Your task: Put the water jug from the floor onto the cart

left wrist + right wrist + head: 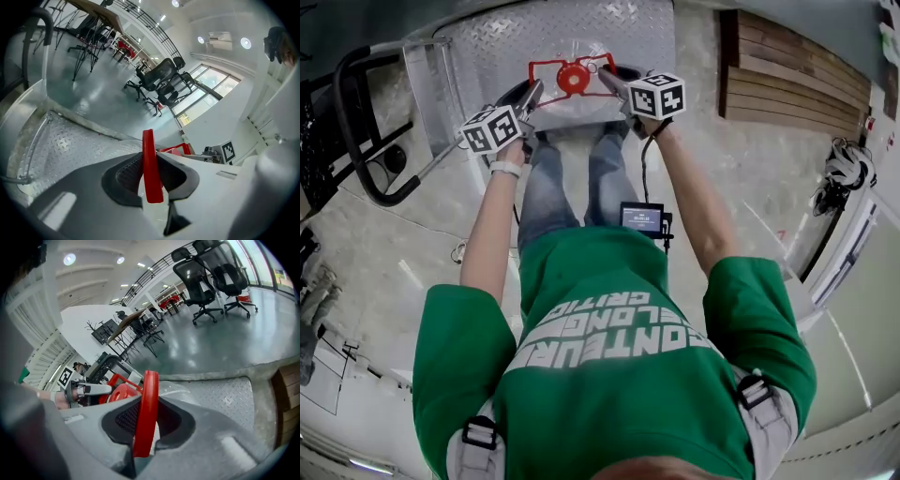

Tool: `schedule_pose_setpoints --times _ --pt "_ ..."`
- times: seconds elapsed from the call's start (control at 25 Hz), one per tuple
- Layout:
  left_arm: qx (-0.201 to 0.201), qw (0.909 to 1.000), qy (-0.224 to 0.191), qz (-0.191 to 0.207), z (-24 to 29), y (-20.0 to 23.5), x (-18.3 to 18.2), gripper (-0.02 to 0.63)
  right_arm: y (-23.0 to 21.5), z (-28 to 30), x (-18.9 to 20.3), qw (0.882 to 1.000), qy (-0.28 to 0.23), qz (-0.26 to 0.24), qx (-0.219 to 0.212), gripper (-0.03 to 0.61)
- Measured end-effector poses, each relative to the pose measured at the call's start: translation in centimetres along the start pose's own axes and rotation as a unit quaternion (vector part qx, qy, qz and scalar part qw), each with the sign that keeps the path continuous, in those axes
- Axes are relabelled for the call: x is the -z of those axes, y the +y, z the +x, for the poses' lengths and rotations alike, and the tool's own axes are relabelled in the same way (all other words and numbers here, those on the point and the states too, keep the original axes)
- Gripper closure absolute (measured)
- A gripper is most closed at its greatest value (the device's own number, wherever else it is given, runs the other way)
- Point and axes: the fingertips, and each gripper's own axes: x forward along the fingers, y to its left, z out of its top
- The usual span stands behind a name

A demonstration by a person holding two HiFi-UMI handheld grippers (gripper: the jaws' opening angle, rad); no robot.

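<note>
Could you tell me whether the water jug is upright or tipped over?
Upright: the water jug's red cap faces up toward the head camera, left gripper and right gripper clamping its red handle.

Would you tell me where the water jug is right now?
In the head view the water jug is top centre, over the cart's deck, its red handle held by the left gripper and the right gripper.

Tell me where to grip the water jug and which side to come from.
Grip the red handle frame around the cap, one gripper from each side. Its thin bars fit between the fingers; the water jug's round body looks too wide. The left gripper and right gripper hold it so.
</note>
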Motion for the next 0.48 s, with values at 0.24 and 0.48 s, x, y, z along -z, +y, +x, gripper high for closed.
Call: schedule_pose_setpoints --times 0.24,0.48 --pt "-0.012 0.9996 0.024 -0.007 3.1 3.1 0.7 0.515 -3.0 3.2 1.2 0.999 0.011 0.029 0.009 0.534" --pt "-0.024 0.999 0.033 -0.018 4.1 5.0 1.2 0.515 -4.1 5.2 2.0 0.999 0.024 0.04 0.013 0.535"
